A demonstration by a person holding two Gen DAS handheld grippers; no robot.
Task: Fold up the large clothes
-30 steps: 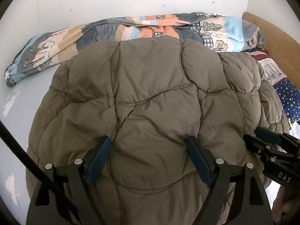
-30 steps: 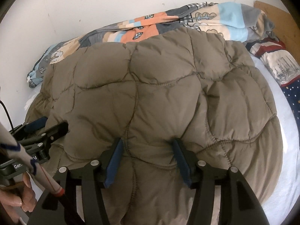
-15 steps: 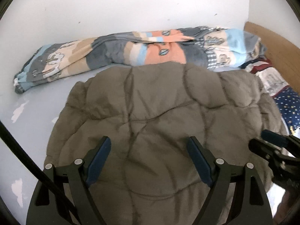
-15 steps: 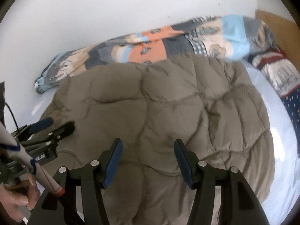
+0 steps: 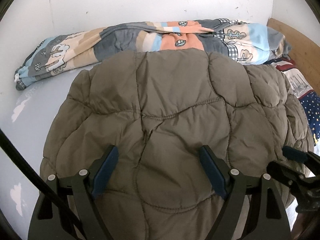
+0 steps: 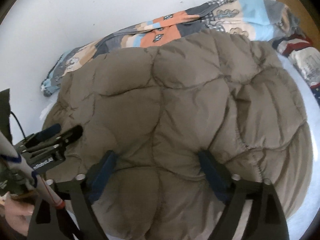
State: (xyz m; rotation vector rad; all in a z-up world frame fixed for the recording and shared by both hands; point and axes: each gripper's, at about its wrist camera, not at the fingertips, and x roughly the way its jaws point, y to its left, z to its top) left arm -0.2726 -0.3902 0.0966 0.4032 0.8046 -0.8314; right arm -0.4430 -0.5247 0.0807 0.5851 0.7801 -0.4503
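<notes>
A large olive-brown quilted puffer jacket (image 5: 172,108) lies spread on the pale bed and fills most of both views; it also shows in the right wrist view (image 6: 180,108). My left gripper (image 5: 158,162) is open, its blue-padded fingers wide apart over the jacket's near part. My right gripper (image 6: 158,166) is open too, its jaws spread with the padded fabric bulging between them. The right gripper shows at the right edge of the left wrist view (image 5: 296,168). The left gripper shows at the left of the right wrist view (image 6: 52,138).
A rolled patchwork blanket (image 5: 140,40) lies along the white wall behind the jacket. A star-patterned pillow (image 5: 312,108) and a wooden headboard (image 5: 296,42) are at the right. Bare pale sheet (image 5: 36,108) lies left of the jacket.
Both grippers pulled back and up, then came down close over the jacket again. The right gripper's jaws have spread wider. The jacket lies much as before.
</notes>
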